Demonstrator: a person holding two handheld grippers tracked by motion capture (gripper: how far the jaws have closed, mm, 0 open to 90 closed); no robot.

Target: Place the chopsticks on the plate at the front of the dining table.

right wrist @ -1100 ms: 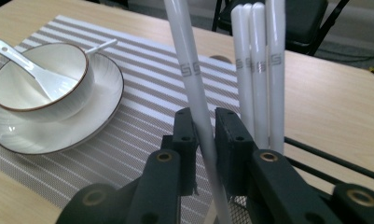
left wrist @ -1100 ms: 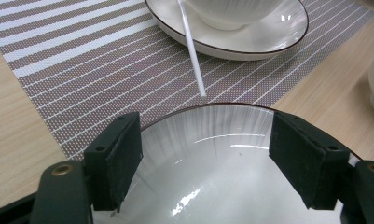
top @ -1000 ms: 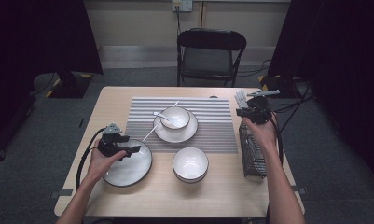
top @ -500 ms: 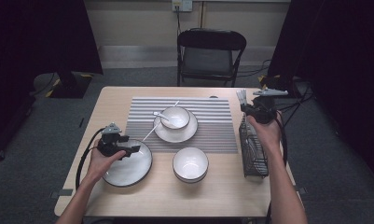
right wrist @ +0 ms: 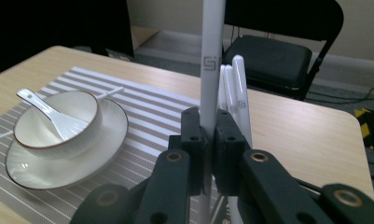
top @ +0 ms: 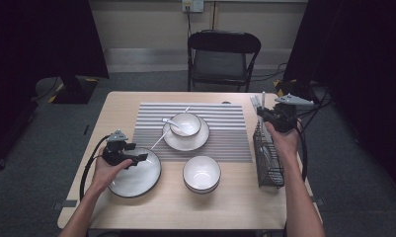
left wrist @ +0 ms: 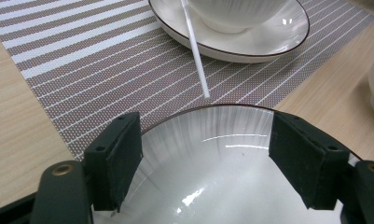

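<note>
My right gripper (top: 262, 113) (right wrist: 207, 127) is shut on an upright white chopstick (right wrist: 211, 42) (top: 263, 100), above the far end of a black wire rack (top: 270, 170) at the table's right edge. More white chopsticks (right wrist: 237, 88) stand just behind the held one. My left gripper (top: 142, 157) (left wrist: 203, 158) hangs open over the far rim of a white dark-rimmed plate (top: 136, 178) (left wrist: 208, 186) at the front left, with its jaws wide apart. A single white chopstick (left wrist: 194, 46) (top: 158, 139) lies slanting from the saucer toward that plate.
A striped placemat (top: 225, 133) holds a bowl with a white spoon (top: 178, 123) on a saucer (top: 183, 143). A white bowl (top: 201, 174) stands in front of the mat. A black folding chair (top: 222, 57) stands behind the table.
My right hand has shifted slightly to the right with the chopstick, staying by the rack's far end. The left hand has not moved.
</note>
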